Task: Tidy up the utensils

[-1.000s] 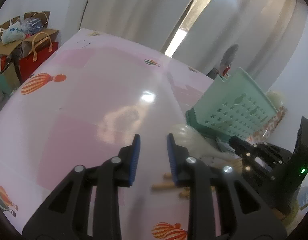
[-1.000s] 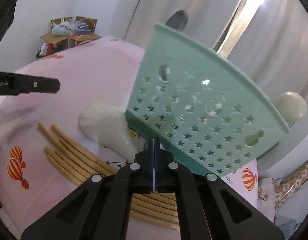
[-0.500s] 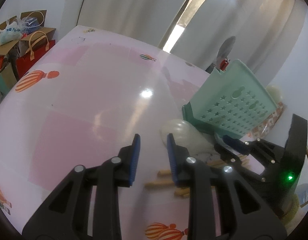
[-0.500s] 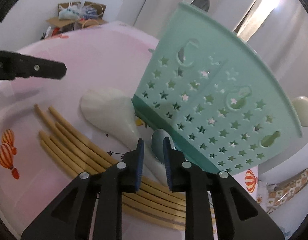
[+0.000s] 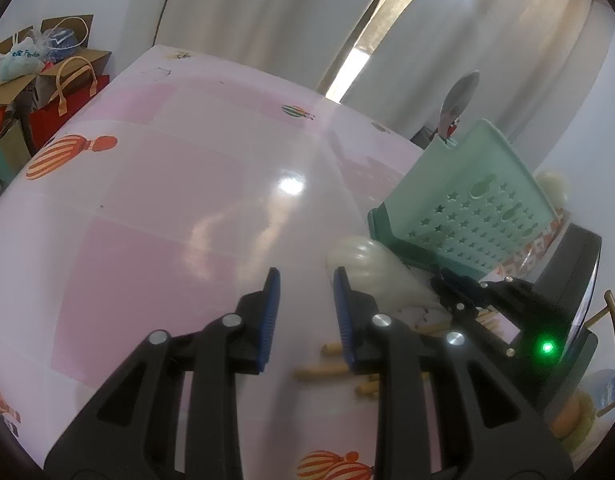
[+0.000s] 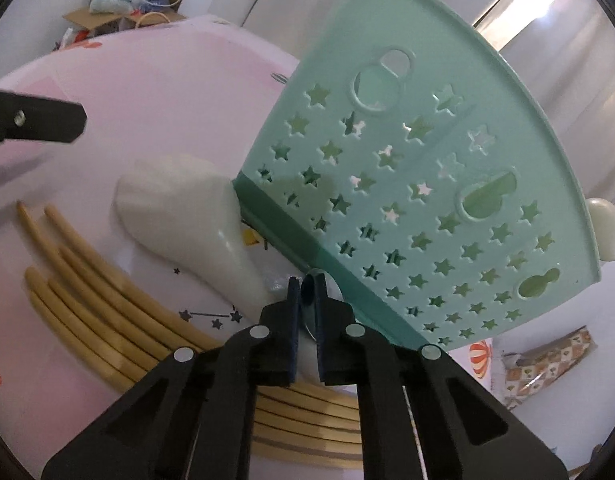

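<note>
1. Our right gripper point(image 6: 305, 320), jaws narrowly parted around a metal spoon point(image 6: 312, 300) at lower centre, has not clamped; our left gripper point(image 5: 305, 312) hangs half open, empty.
2. We judge the spoon could slip, wedged against the green star-cut caddy point(image 6: 427, 184) and white rice paddle point(image 6: 187, 216), or jostle the bamboo chopsticks point(image 6: 107, 304) lower left.
3. Upper-left bag lettering point(image 5: 25, 54) stays unreadable.

Red gift bag point(image 5: 63, 114) (tan handles), cardboard box point(image 6: 119, 16), curtains point(image 5: 267, 12)
</note>
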Demonstrator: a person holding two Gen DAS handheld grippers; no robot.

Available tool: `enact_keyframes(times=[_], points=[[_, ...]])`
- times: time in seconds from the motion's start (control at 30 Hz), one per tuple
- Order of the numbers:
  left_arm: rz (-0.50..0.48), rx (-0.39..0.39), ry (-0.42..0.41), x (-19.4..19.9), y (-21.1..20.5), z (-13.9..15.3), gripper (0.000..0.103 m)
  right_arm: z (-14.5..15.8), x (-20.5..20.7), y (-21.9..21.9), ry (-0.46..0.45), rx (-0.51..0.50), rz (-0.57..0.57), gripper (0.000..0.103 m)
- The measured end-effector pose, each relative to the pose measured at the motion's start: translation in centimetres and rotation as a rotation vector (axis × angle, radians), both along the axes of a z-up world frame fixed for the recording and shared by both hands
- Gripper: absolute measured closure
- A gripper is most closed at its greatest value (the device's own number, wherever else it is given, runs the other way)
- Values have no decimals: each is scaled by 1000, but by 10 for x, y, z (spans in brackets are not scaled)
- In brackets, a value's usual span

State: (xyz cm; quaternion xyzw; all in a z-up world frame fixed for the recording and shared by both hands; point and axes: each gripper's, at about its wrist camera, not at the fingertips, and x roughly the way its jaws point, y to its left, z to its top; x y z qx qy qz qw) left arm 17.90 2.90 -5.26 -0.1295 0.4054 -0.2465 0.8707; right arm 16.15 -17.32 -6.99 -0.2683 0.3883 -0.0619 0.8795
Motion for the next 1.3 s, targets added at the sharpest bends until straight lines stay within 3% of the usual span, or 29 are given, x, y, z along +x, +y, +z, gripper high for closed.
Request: enact_keyframes(times=[0.13,0.43,0.6,0.67,0.8,0.93,1.03,1.2,1.3], points=[[0,6,-9,-3,-1,2,78,7,-4,-4,-23,37,-3,99],[-77,29,-50,-10,-23,13,78,73,-32,-71,-153,395,-57,100],[-126,57,-45,-5,-42,18,72,86,-50,-105,-196,544,-87,100],[-179,125,-70,-7,-58,20,66,85,-50,-112,-203,566,-91,100],[-288,358,-149,-10,-94,18,53,82,-51,-121,-215,597,-78,100],[-393,581,-182,-10,-116,9,50,83,-55,-124,-225,632,-67,100],[-444,703,-175,-7,-124,4,43,83,-56,-129,-234,648,-61,100],[-496,754,-150,4,-131,5,32,80,-56,-135,-240,677,-55,99],[-511,760,-150,14,-136,6,31,79,-56,-135,-240,684,-54,99]])
